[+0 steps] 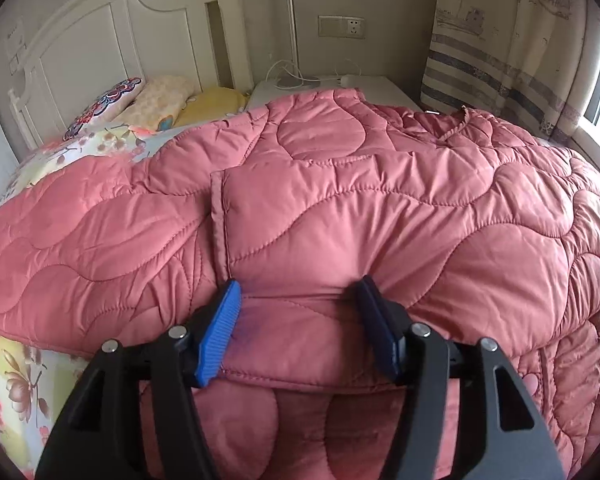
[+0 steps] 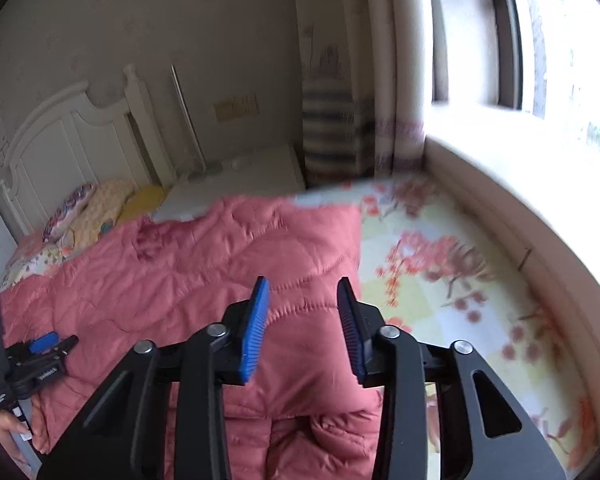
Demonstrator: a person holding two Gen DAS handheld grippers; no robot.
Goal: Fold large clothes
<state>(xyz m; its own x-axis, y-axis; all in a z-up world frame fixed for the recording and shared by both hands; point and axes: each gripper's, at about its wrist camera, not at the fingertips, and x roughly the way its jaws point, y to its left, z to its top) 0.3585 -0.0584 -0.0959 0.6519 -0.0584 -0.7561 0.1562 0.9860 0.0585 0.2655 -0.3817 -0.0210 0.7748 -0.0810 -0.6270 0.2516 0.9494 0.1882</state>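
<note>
A large pink quilted coat [image 1: 340,200] lies spread over the bed and fills most of the left wrist view. My left gripper [image 1: 298,282] presses into its near edge, and a thick fold of the hem is bunched between the blue pads [image 1: 220,320]. In the right wrist view the coat [image 2: 180,272] covers the left half of the bed. My right gripper [image 2: 303,282] is closed on a padded fold at the coat's right edge, and that fold hangs below the jaws. The left gripper [image 2: 52,344] shows at the far left on the coat's near edge.
A floral bedsheet [image 2: 440,280] lies bare to the right of the coat. Pillows [image 1: 160,100] lean on a white headboard [image 1: 100,40]. A white bedside table [image 1: 340,84], a striped curtain [image 1: 500,60] and a window sill [image 2: 500,184] border the bed. A hand [image 2: 8,424] shows at lower left.
</note>
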